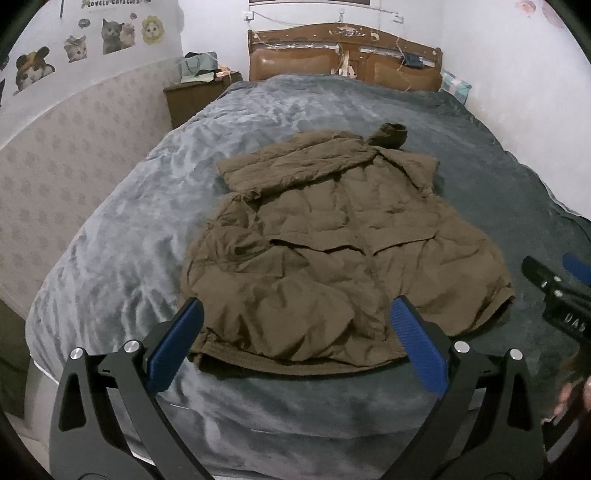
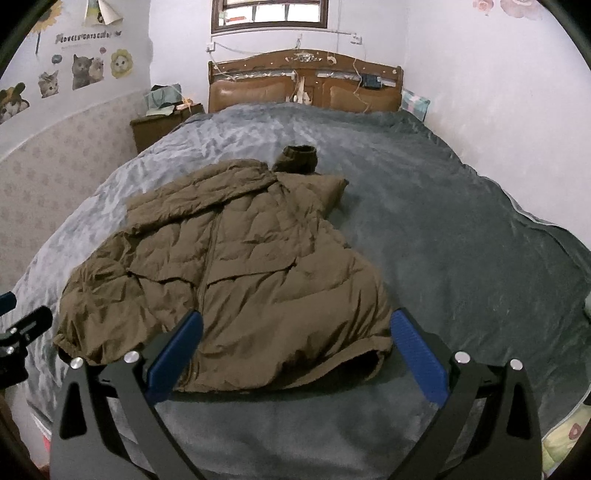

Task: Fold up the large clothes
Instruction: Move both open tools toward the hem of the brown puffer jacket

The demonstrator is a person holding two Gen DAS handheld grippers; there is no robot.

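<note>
An olive-brown quilted jacket (image 1: 332,236) (image 2: 236,266) lies spread on the grey bed (image 1: 129,221) (image 2: 461,258), hem toward me and collar toward the headboard. One sleeve is folded across the chest, its cuff pointing left. My left gripper (image 1: 297,314) hovers open just before the hem, with nothing between its blue pads. Over the hem's right part, my right gripper (image 2: 295,325) is also open and holds nothing. In the left wrist view the right gripper's black body (image 1: 561,295) shows at the right edge.
A wooden headboard (image 1: 345,55) stands at the far end of the bed. A brown nightstand (image 1: 195,99) with a bag on it sits at the back left. The wall with cat stickers (image 1: 110,35) runs along the left side. A hand (image 1: 569,395) is at the right.
</note>
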